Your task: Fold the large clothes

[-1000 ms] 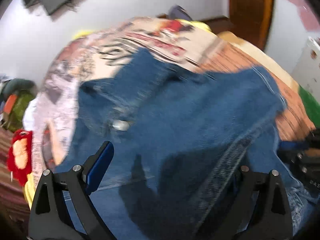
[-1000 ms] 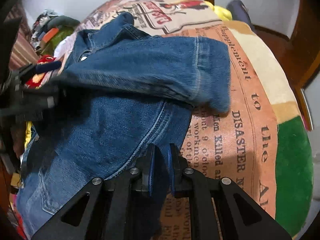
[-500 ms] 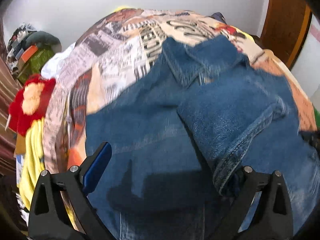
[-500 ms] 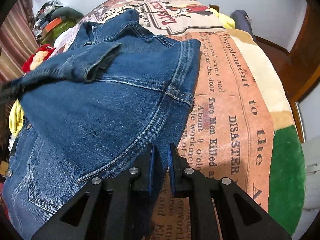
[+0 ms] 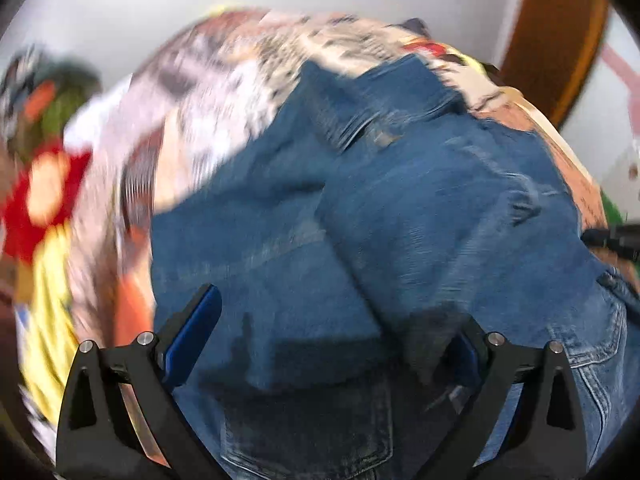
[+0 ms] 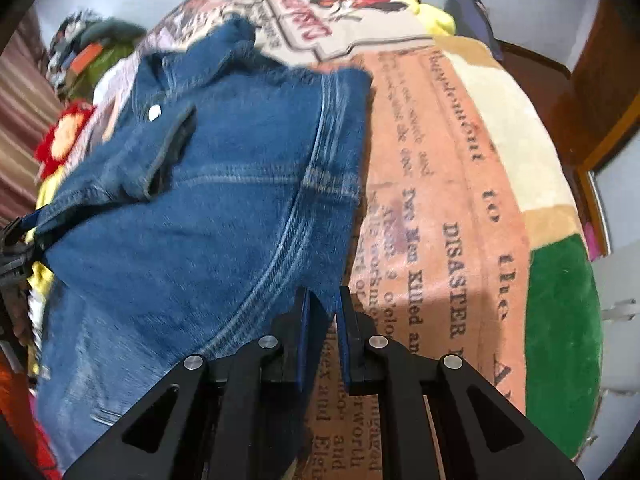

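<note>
A blue denim jacket [image 5: 400, 220] lies on a bed covered by a newspaper-print blanket [image 5: 224, 92]. One sleeve is folded across the jacket's body. My left gripper [image 5: 332, 328] is open just above the jacket's lower part, with no cloth between its fingers. In the right wrist view the jacket [image 6: 208, 208] fills the left half. My right gripper [image 6: 324, 304] is shut on the jacket's right edge, with denim pinched between its pads. The left gripper shows at the far left edge [image 6: 16, 248].
The blanket [image 6: 460, 200] has orange, cream and green patches to the right of the jacket. A red and yellow soft toy [image 5: 36, 200] and piled clothes [image 6: 88, 52] lie at the left. A wooden door frame [image 5: 552, 40] stands at the back right.
The left gripper let the sleeve drop across the jacket and drew back toward the hem. The right gripper stays shut on the jacket's edge and has pulled it slightly.
</note>
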### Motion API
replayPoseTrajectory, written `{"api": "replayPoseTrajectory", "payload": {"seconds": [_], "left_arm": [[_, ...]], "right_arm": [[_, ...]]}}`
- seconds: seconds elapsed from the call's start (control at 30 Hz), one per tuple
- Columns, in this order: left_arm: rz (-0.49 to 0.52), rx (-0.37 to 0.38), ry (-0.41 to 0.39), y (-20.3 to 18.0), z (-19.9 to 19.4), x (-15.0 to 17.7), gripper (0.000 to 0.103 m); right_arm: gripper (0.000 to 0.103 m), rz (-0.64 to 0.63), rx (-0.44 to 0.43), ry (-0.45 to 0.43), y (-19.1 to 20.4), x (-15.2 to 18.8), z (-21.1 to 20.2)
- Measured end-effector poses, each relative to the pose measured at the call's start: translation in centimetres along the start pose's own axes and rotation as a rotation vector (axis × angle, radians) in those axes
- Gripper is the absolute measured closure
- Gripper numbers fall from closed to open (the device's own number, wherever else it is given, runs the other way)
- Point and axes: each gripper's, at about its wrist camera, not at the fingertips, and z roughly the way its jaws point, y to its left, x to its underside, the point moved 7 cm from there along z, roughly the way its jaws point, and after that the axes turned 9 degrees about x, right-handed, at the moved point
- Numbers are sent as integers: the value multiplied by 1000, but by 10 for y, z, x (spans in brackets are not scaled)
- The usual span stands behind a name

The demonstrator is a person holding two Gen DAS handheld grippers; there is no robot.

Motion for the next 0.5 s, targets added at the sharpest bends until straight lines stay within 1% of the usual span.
{"api": "replayPoseTrajectory", "payload": {"seconds": [0.03,0.13,0.17,0.2,0.23,0.3,0.37,0.4,0.43,0.47,0.5], "left_arm": [[59,-2,-8,-13,-3,-9,2],[165,1,0,-38,1,-24,2],[190,16,10,-46,5,-26,2],[226,34,39,-57,15,-30,2],[260,36,66,-65,25,-32,2],[332,8,107,-76,44,-35,2],[374,-18,142,-82,60,-37,2],[385,-32,146,-84,66,-39,2],[392,-30,141,-87,69,-44,7],[392,-21,138,-89,69,-46,17],[383,-5,134,-90,67,-51,21]], "right_arm": [[94,14,-7,-14,-2,-3,-5],[94,44,-28,-58,-6,-16,-21],[94,50,-30,-71,-7,-20,-26],[94,53,-31,-81,-8,-24,-30],[94,51,-35,-90,-8,-28,-33],[94,44,-43,-103,-5,-34,-36],[94,38,-47,-107,-3,-37,-35],[94,34,-48,-103,-1,-39,-33],[94,31,-48,-100,-1,-39,-30],[94,26,-42,-94,0,-40,-26],[94,19,-31,-91,1,-41,-21]]}}
